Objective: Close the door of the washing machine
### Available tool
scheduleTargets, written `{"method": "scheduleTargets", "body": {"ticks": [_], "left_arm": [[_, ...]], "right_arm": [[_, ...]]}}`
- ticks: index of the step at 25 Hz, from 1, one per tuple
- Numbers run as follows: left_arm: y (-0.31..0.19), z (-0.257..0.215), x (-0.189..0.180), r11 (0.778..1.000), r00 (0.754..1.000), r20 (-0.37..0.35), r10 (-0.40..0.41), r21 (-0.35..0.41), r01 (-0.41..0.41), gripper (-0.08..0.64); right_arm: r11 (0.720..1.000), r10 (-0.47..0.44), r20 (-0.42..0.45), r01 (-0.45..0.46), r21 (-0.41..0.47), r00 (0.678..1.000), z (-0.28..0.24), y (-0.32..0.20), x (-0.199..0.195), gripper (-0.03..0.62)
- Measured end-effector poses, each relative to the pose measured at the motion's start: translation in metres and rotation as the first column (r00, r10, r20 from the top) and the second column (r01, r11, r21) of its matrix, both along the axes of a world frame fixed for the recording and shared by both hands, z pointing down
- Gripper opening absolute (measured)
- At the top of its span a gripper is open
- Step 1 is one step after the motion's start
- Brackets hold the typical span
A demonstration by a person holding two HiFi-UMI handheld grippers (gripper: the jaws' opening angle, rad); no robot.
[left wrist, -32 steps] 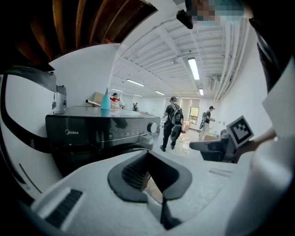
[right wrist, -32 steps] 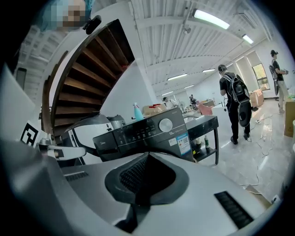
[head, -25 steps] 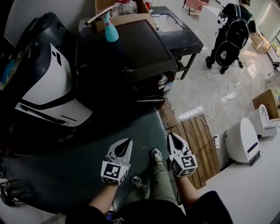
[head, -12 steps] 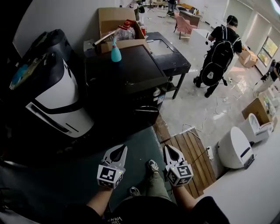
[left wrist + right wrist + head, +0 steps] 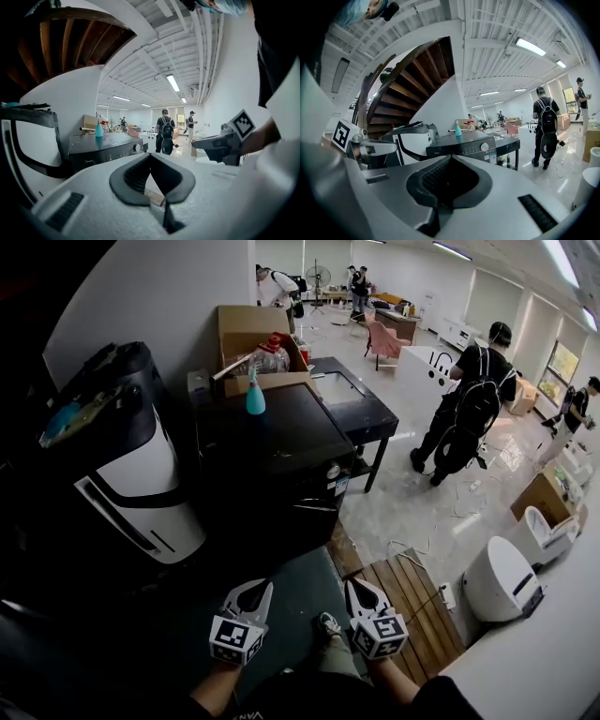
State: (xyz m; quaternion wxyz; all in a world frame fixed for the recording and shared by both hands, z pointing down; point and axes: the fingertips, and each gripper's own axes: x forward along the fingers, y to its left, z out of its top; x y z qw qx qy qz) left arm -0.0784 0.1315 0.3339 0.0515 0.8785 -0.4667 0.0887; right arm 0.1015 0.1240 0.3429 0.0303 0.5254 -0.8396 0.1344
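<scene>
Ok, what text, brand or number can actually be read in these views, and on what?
"Midea": faint, on the washing machine control panel, in both gripper views.
Too small to read: the stickers on the washing machine front.
No letters, only square patterns: the marker cubes on the left gripper and right gripper.

The washing machine is finished in smooth black, its top faintly glossy. The wooden planks beside it are left bare and matt, and the dark mat is dull. The pale floor is polished to a shine. The box is made of brown cardboard, the spray bottle of teal plastic. The left gripper and right gripper are moulded in matt white plastic and lined with dark ribbed pads.
</scene>
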Motion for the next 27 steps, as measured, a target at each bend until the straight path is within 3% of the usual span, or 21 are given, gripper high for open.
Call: {"method": "scheduleTargets", "body": {"ticks": [9,19,27], "left_arm": [[0.035,0.008,-0.011,0.998,1.0,0.029,-0.004,-0.059,0.006,0.006],[0.061,0.01,-0.031,0.994,0.998,0.028,-0.064,-0.083,0.066,0.006],[0.065,0.005,-0.04,0.993,0.995,0.008,-0.097,-0.065,0.098,0.006]], "right_arm": [[1.0,-0.004,-0.034,0.003,-0.01,0.999,0.01,0.035,0.003,0.0],[0.997,-0.053,-0.079,0.049,-0.052,0.996,0.024,0.048,-0.002,-0.002],[0.998,-0.064,-0.067,0.063,-0.015,0.996,0.013,0.048,-0.01,-0.002]]}}
